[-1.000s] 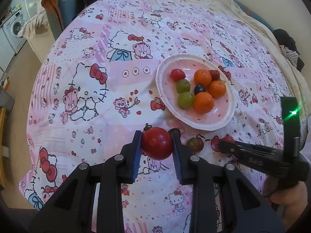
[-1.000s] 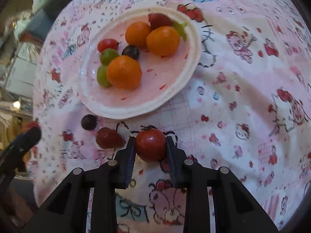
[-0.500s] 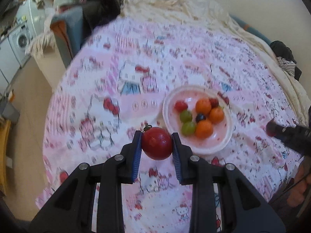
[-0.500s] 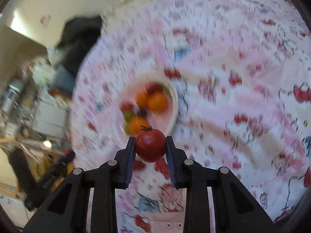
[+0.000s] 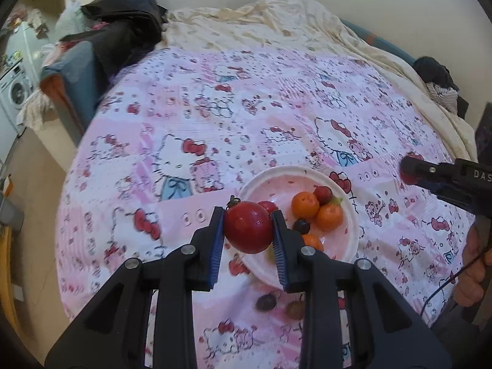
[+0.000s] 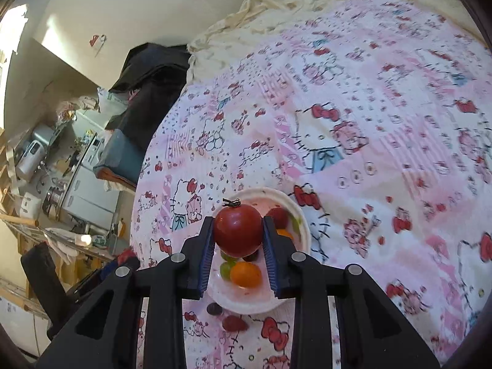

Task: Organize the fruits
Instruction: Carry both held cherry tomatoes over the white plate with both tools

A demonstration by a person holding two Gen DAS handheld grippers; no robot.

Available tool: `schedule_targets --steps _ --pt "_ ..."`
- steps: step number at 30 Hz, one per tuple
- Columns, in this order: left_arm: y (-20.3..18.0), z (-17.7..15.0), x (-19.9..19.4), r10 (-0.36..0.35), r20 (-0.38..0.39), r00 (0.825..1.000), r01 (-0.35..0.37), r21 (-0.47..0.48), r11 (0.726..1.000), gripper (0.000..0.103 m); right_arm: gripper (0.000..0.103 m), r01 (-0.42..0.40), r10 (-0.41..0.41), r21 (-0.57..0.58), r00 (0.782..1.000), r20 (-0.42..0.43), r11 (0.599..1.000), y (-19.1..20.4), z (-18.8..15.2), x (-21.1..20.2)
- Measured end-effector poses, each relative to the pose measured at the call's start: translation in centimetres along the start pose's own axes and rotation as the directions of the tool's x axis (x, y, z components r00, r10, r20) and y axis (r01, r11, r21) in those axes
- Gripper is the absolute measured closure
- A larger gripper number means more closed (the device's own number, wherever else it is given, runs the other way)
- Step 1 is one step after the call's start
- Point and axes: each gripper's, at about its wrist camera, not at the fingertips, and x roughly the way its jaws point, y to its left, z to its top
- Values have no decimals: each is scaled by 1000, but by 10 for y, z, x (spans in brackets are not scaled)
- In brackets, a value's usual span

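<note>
- The left gripper [image 5: 248, 227] has its blue-padded fingers [image 5: 217, 240] clenched on a round red tomato [image 5: 247, 227], which is held in the air with its stem pointing up.
- The right gripper [image 6: 237, 233] is likewise clamped on a second red tomato [image 6: 237, 233], also held clear of the bed.
- Just beyond both sets of fingers lies a white plate [image 5: 278, 173] on a pink cartoon-cat bedspread [image 5: 215, 98].
- The plate holds three oranges, a strawberry, a dark grape and some green fruit; one orange [image 5: 305, 205] sits near its middle.
- Two small dark fruits [image 5: 266, 302] lie loose on the bedspread beside the plate's near edge; they may be a grape and a strawberry, but blur makes this uncertain.
- Step in hand, as I judge it: carrying both tomatoes towards the plate.
- The next move calls for lowering each tomato onto a bare patch of plate, one at a time, and opening gently so nothing rolls off.
- Readable writing: only the white letters "DAS" on the right gripper's body at the edge of the left camera's view.
</note>
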Motion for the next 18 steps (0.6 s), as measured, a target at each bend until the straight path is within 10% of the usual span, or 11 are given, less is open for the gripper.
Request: schedule_targets --steps 18 --pt "-1 -8 103 -58 -204 977 57 -13 998 77 69 -25 34 36 963 -268 999 -8 -17 105"
